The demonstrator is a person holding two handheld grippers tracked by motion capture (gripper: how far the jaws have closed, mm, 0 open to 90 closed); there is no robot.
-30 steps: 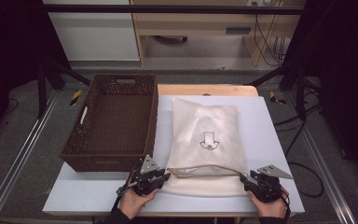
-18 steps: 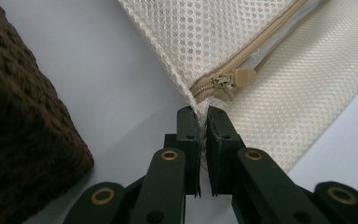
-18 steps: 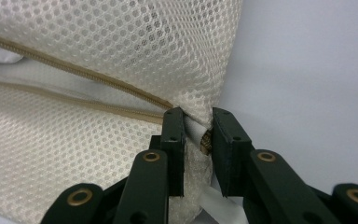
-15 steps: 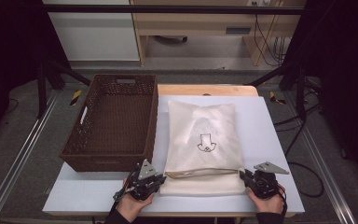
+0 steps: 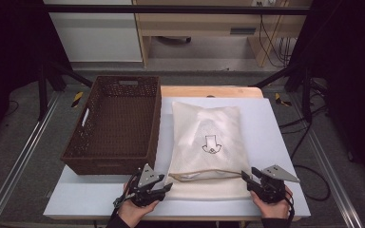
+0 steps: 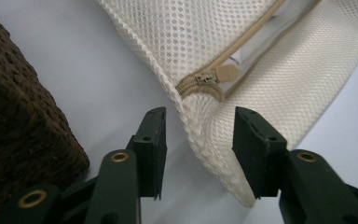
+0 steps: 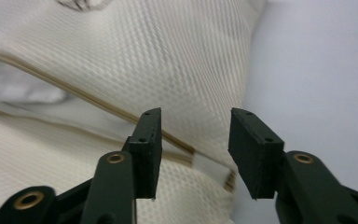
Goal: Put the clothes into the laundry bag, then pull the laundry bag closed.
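A cream mesh zip bag (image 5: 206,142) with a small black print lies flat on the white table top (image 5: 275,137). Its zipped edge faces me. My left gripper (image 5: 166,187) is at the bag's near left corner. In the left gripper view its jaws (image 6: 198,140) have just been opening. The bag's corner (image 6: 214,154) lies between them without the pads pressing it, just below the tan zip pull (image 6: 224,73). My right gripper (image 5: 245,176) is at the near right corner. Its jaws (image 7: 193,144) have also just been opening, and they straddle the bag's edge (image 7: 121,60) without gripping it.
A dark brown wicker basket (image 5: 109,164) stands left of the bag, close to my left gripper, and shows as a dark wall (image 6: 14,140) in the left gripper view. A wooden strip (image 5: 209,91) runs behind the white top. Bare table lies right of the bag.
Both grippers have stayed at the bag's near corners. The bag's near edge was drawn tight half a second ago and now lies slacker.
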